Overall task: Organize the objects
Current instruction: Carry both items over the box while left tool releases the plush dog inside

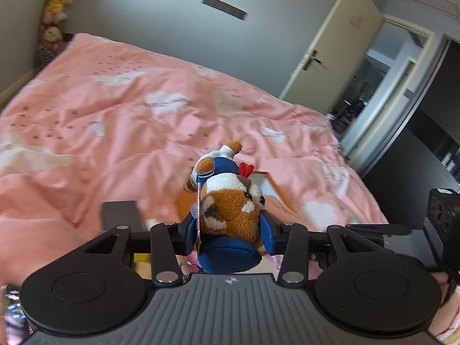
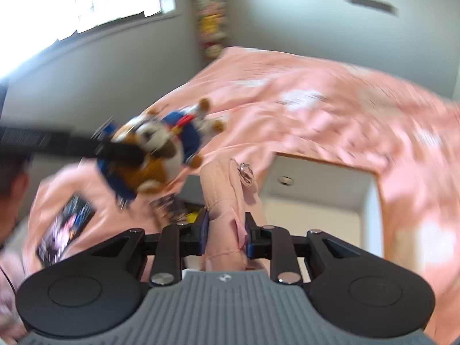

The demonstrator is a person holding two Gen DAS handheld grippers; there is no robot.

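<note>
Plush red panda [image 1: 230, 201] in a blue sailor outfit is the main thing being tidied, but going big to small: the bed [image 1: 143, 115] with its pink cloud-print duvet fills most of both views, rumpled and bare on top. Tucked at its edge is a white box [image 2: 316, 192] with a wood-coloured rim, open side facing the right camera — my guess is that's where stuff is meant to end up.

Next, a pink fabric strap [image 2: 227, 201] with a small metal ring near its top, probably part of a bag. The right hand-held gripper [image 2: 225, 238] is clamped on it and holds it upright, likely to keep the bag steady or open.

Then the panda itself, up in the air over the near edge of the bed. The left hand-held gripper [image 1: 230, 235] is squeezed shut on its head and blue cap, body pointing away from the camera — a grip on the bulkiest part, so it shouldn't slip. A keyring dangles below it.

The right view is heavily blurred, so the finer stuff there is a no-go.
</note>
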